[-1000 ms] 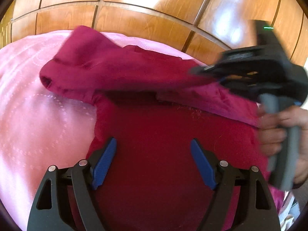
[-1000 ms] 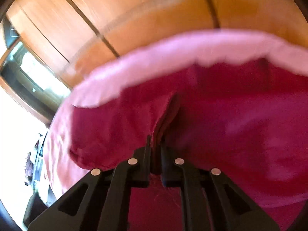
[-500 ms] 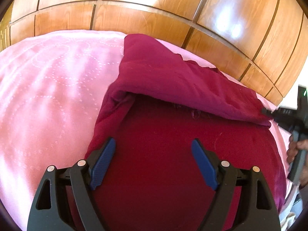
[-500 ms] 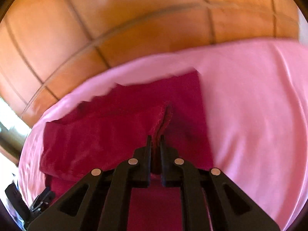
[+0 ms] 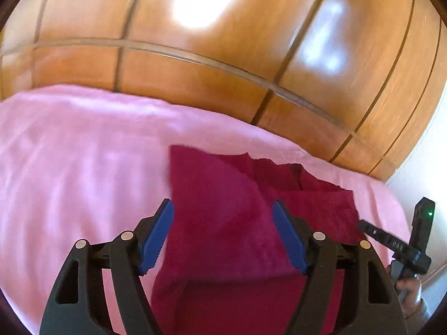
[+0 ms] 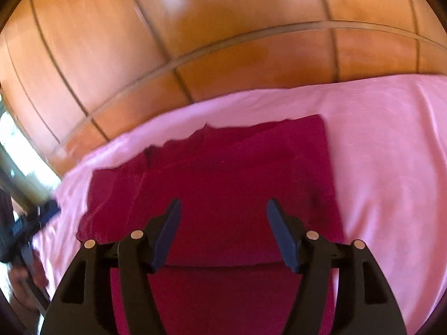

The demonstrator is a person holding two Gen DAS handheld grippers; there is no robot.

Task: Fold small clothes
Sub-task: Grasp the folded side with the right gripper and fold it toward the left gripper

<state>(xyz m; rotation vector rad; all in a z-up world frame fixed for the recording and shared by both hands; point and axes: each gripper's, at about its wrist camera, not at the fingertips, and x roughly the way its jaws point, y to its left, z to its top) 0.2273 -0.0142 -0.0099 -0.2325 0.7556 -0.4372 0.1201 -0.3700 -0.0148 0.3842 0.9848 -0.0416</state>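
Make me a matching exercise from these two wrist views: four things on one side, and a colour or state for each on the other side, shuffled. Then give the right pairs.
Things
1. dark red fabric garment
2. pink quilted bed cover
3. glossy wooden panel wall
4. right tool

Colour or state
A. orange-brown, with bright reflections
B. jaws apart and opening, gripping nothing
C. lying folded over itself
D. spread under the garment

Pairs: 1-C, 2-D, 3-A, 4-B

Left gripper (image 5: 223,236) fingers closing on nothing, right gripper (image 6: 222,234) fingers opening, empty
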